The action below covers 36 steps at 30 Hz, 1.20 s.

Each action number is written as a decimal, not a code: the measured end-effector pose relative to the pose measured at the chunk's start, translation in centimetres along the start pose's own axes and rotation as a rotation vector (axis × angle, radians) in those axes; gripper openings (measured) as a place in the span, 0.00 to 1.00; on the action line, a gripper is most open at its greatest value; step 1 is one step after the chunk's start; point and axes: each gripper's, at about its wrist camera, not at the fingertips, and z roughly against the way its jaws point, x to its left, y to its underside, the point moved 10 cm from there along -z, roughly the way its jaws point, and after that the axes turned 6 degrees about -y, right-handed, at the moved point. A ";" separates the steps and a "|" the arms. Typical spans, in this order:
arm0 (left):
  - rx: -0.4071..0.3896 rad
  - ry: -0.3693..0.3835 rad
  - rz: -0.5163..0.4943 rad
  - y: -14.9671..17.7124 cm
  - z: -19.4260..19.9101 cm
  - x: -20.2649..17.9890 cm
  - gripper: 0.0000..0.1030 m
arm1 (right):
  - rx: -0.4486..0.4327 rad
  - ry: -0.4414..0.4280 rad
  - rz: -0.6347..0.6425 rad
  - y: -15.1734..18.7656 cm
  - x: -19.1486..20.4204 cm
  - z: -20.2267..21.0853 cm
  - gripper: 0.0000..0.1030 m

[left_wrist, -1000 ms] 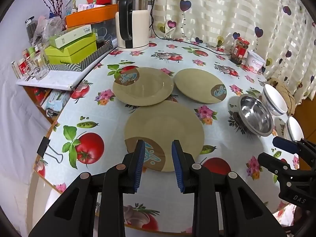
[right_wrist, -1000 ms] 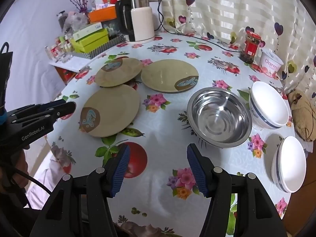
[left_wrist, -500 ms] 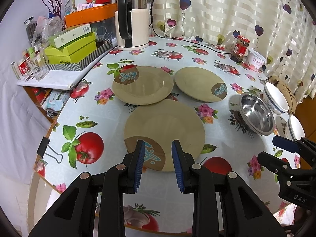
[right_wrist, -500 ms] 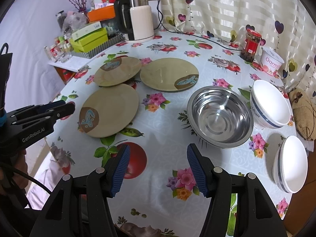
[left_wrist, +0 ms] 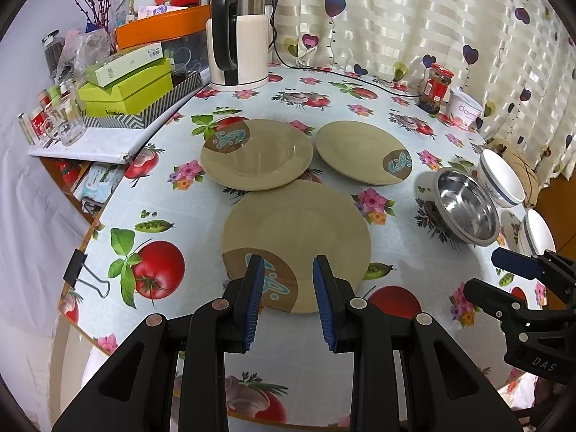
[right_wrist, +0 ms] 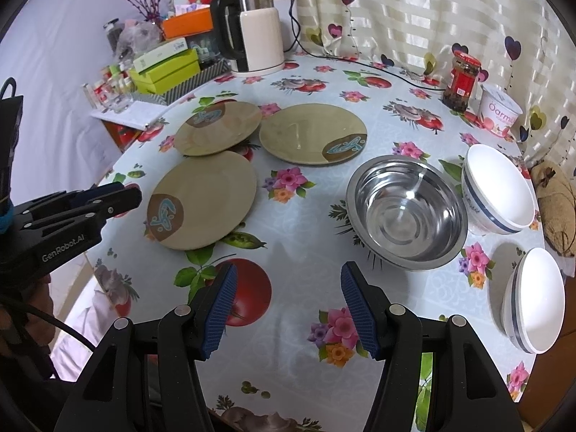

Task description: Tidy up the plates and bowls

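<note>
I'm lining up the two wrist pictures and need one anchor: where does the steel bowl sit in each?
Left wrist view: the steel bowl is at the right edge, tilted by the lens, beside a white bowl.
Right wrist view: the same bowl sits right of centre, ahead of the open right gripper.
Shared landmark: the kettle at the table's far side.

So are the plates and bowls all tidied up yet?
Not yet. Nothing looks stacked: three tan plates lie apart, the nearest plate by the left hand-held gripper. The steel bowl and two white bowls sit separately. Both hand-held grippers are open and empty; the right one hovers over bare tablecloth. Everything is left to gather.
</note>
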 end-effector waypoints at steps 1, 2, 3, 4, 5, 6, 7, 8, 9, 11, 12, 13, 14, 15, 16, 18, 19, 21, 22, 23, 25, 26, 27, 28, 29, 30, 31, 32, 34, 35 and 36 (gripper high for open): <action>0.000 0.001 0.000 0.0 0.0 0.0 0.28 | 0.001 -0.002 0.000 0.0 0.1 0.0 0.59; 0.000 0.000 0.000 0.0 0.0 0.0 0.28 | 0.001 -0.004 0.000 -0.1 0.1 0.1 0.59; 0.000 -0.001 0.000 0.0 0.0 -0.1 0.28 | 0.001 -0.004 0.000 0.0 0.1 0.0 0.59; 0.000 -0.001 0.000 0.0 0.0 0.0 0.28 | 0.001 -0.004 0.000 0.0 0.1 0.0 0.59; -0.001 -0.001 -0.001 0.0 -0.1 0.0 0.28 | 0.001 -0.004 -0.001 0.0 0.1 0.0 0.58; 0.000 -0.001 -0.001 0.0 -0.1 0.0 0.28 | 0.001 -0.003 -0.002 -0.1 0.1 0.1 0.58; 0.001 -0.003 -0.002 0.0 -0.1 -0.1 0.28 | 0.001 -0.004 -0.002 -0.1 0.1 0.1 0.58; 0.001 -0.002 -0.001 0.0 -0.1 0.0 0.28 | 0.000 -0.005 -0.005 -0.2 0.0 0.2 0.58; 0.001 -0.001 -0.001 0.0 -0.1 0.0 0.28 | -0.001 -0.006 -0.007 -0.2 0.0 0.2 0.58; 0.001 -0.001 0.000 0.1 -0.1 0.0 0.28 | -0.003 -0.010 -0.011 -0.3 -0.1 0.3 0.58; 0.001 -0.001 0.000 0.1 -0.1 0.0 0.28 | -0.004 -0.012 -0.013 -0.3 -0.1 0.3 0.58; 0.001 0.000 0.000 0.1 -0.1 -0.1 0.28 | -0.005 -0.013 -0.014 -0.3 -0.1 0.3 0.58; 0.003 0.000 -0.001 0.1 -0.2 -0.1 0.28 | -0.004 -0.011 -0.012 -0.4 -0.1 0.3 0.58; 0.003 -0.001 -0.002 0.1 -0.3 -0.2 0.28 | -0.004 -0.011 -0.012 -0.4 -0.1 0.3 0.58; 0.004 0.000 -0.002 0.2 -0.3 -0.2 0.28 | -0.004 -0.010 -0.012 -0.4 -0.1 0.3 0.58; 0.007 0.002 -0.002 0.2 -0.5 -0.3 0.28 | -0.003 -0.011 -0.015 -0.5 -0.3 0.2 0.59; 0.009 0.003 -0.002 0.2 -0.6 -0.4 0.28 | -0.003 -0.011 -0.016 -0.5 -0.3 0.2 0.59; 0.012 0.004 -0.002 0.3 -0.8 -0.5 0.28 | -0.004 -0.013 -0.017 -0.5 -0.3 0.2 0.60; 0.013 0.005 -0.002 0.3 -0.8 -0.5 0.28 | -0.004 -0.014 -0.017 -0.6 -0.3 0.3 0.61; 0.015 0.005 -0.003 0.3 -0.8 -0.5 0.28 | -0.004 -0.014 -0.017 -0.6 -0.3 0.3 0.61; 0.016 0.005 -0.003 0.4 -0.8 -0.5 0.28 | -0.005 -0.016 -0.017 -0.6 -0.3 0.2 0.62; 0.016 0.006 -0.003 0.4 -0.9 -0.5 0.28 | -0.004 -0.017 -0.018 -0.6 -0.3 0.3 0.62; 0.016 0.006 -0.003 0.4 -0.8 -0.5 0.28 | -0.005 -0.020 -0.018 -0.7 -0.2 0.2 0.62; 0.015 0.005 -0.003 0.4 -0.8 -0.5 0.28 | -0.005 -0.022 -0.018 -0.7 -0.2 0.2 0.62; 0.015 0.005 -0.003 0.4 -0.8 -0.5 0.28 | -0.006 -0.025 -0.020 -0.8 -0.2 0.3 0.62; 0.016 0.006 -0.003 0.4 -0.8 -0.5 0.28 | -0.007 -0.026 -0.020 -0.8 -0.1 0.2 0.62; 0.016 0.006 -0.003 0.4 -0.8 -0.5 0.28 | -0.010 -0.029 -0.019 -0.9 0.0 0.3 0.62; 0.016 0.006 -0.003 0.4 -0.8 -0.5 0.28 | -0.014 -0.034 -0.021 -1.1 -0.3 0.3 0.62; 0.017 0.008 -0.004 0.4 -0.9 -0.6 0.28 | -0.019 -0.041 -0.021 -1.1 -0.2 0.3 0.62; 0.017 0.009 -0.005 0.5 -1.0 -0.7 0.28 | -0.021 -0.043 -0.020 -1.1 -0.1 0.3 0.62; 0.018 0.009 -0.006 0.5 -1.0 -0.7 0.28 | -0.022 -0.045 -0.020 -1.2 0.0 0.3 0.62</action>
